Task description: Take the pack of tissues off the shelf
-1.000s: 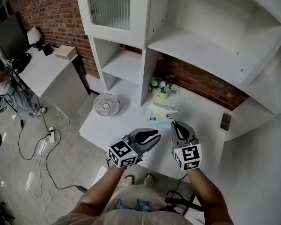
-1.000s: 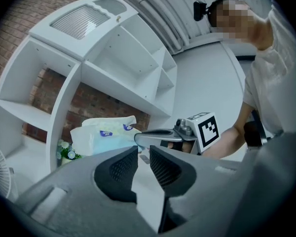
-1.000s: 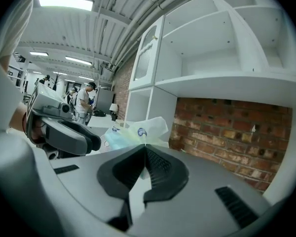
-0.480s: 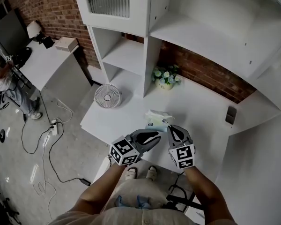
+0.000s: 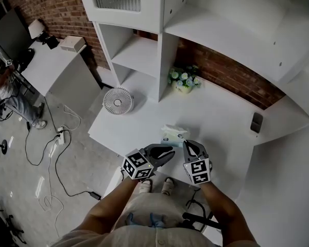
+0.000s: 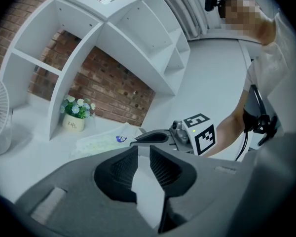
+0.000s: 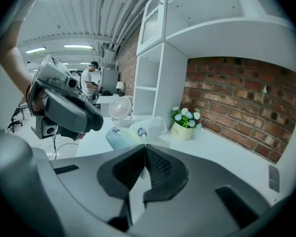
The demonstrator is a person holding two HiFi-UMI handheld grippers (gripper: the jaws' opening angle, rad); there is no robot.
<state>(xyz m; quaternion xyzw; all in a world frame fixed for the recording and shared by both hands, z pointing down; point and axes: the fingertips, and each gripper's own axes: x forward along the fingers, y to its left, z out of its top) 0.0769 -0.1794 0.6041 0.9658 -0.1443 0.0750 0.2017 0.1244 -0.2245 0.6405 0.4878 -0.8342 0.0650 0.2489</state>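
At the bench [image 5: 221, 118] front — our right gripper [image 7: 144, 147] jaws clenched on the tissues [image 7: 132, 132] — left gripper [image 6: 144, 150] jaws slightly apart, empty.

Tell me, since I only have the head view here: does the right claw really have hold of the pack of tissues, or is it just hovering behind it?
Observer: It holds it. In the right gripper view the right claw has its jaws shut on a flap of wrapper at the near end of the pack of tissues.
Operator: And the left claw, is it gripping the pack too?
Observer: No. The left gripper view shows the left claw with its jaws a little apart and nothing between them.
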